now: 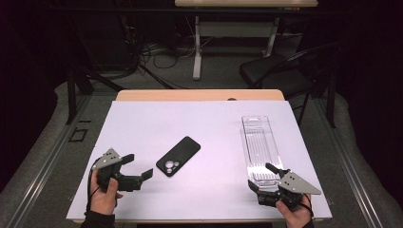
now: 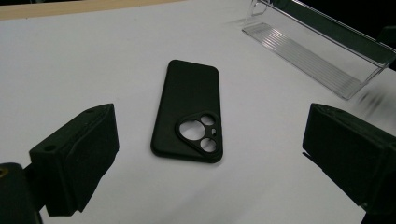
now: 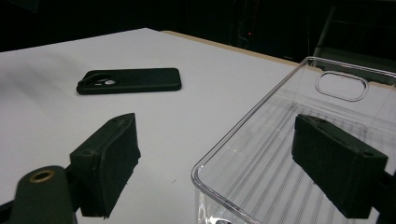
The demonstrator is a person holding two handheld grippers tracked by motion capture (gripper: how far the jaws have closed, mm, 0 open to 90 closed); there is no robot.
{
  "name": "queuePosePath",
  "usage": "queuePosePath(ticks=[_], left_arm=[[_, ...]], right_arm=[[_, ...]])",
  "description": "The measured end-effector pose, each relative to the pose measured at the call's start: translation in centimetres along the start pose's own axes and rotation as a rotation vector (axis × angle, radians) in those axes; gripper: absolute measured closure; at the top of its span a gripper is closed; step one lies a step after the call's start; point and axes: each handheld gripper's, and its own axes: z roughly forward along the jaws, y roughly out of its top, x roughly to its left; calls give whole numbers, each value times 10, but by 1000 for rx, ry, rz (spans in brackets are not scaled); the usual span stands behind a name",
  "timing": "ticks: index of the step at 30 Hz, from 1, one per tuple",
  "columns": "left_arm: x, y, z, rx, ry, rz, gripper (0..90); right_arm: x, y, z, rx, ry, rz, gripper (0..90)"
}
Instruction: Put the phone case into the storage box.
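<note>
Both claws low at near edge of worktop [image 1: 142, 118], jaws wide, gripping nothing. L claw [image 1: 140, 167] aimed at black phone case [image 1: 178, 156], mid-worktop, camera cutouts toward it, long axis diagonal. R claw [image 1: 262, 176] straddling near wall of clear tray [image 1: 259, 142]. Tray's near end cut off in right gripper view.

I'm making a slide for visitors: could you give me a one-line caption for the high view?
Two hand-held grippers, left and right, wait open beside a black phone case and a clear tray.
</note>
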Motion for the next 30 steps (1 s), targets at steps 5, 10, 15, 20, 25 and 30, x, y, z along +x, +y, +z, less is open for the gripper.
queuePosePath(ticks=[5, 10, 15, 20, 25, 30], left_arm=[[5, 9, -1, 37, -6, -12, 37], [8, 16, 0, 58, -21, -12, 37], [13, 21, 4, 111, -28, -36, 37], [14, 25, 9, 151, -30, -28, 5], [13, 30, 15, 175, -18, -23, 4], [9, 35, 21, 229, -20, 19, 4]], right_arm=[[0, 0, 0, 6, 0, -3, 142], [0, -1, 1, 5, 3, 0, 142], [0, -1, 1, 8, 6, -3, 142], [0, -1, 2, 15, 11, -5, 142], [0, -2, 2, 18, 10, -4, 142], [0, -2, 2, 25, 13, -6, 142]])
